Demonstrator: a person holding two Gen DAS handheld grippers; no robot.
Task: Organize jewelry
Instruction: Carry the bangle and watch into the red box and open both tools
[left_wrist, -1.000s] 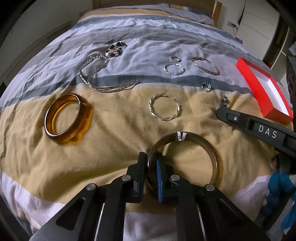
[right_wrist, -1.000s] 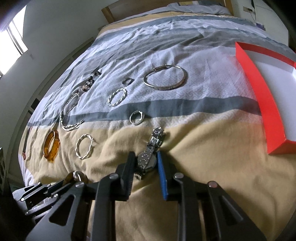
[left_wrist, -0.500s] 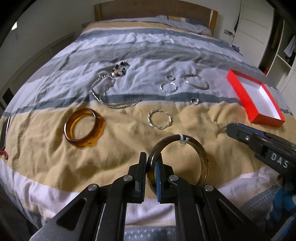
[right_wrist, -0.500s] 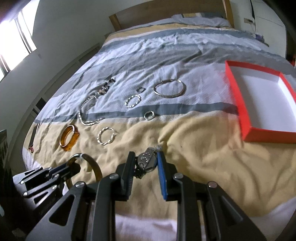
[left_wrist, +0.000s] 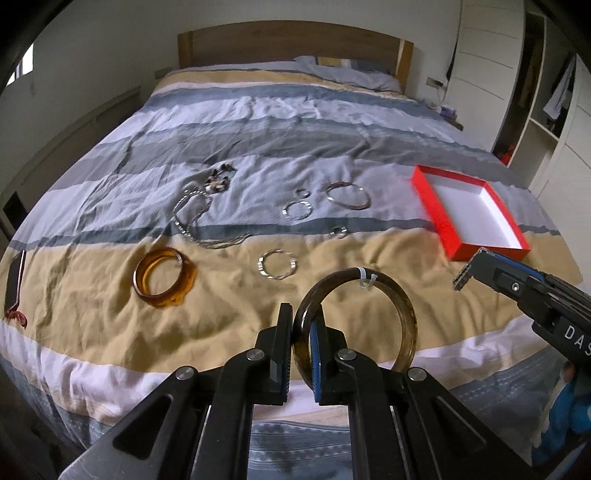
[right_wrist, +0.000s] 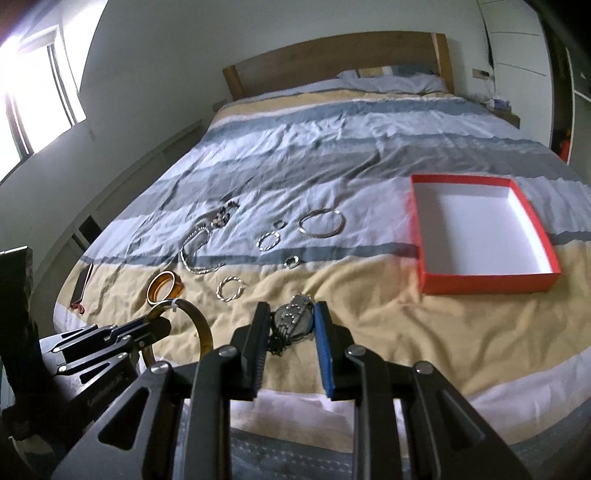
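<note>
Both grippers lifted clear of the bed, each carrying a piece.

The left gripper (left_wrist: 300, 332) is clenched on the rim of a dark bangle (left_wrist: 402, 314), the right gripper (right_wrist: 290, 326) on a metal watch (right_wrist: 292, 320). A second ago both pieces lay on the striped bedspread (left_wrist: 258, 110); now they hang above it, and more of the bed shows. The red box (right_wrist: 487, 284) sits ahead to the right, and the amber bangle (left_wrist: 164, 282) and the twisted silver hoop (left_wrist: 277, 264) lie as before.

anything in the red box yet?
No, the red box shows only its bare white floor; the watch sits clamped in the right gripper.
</note>
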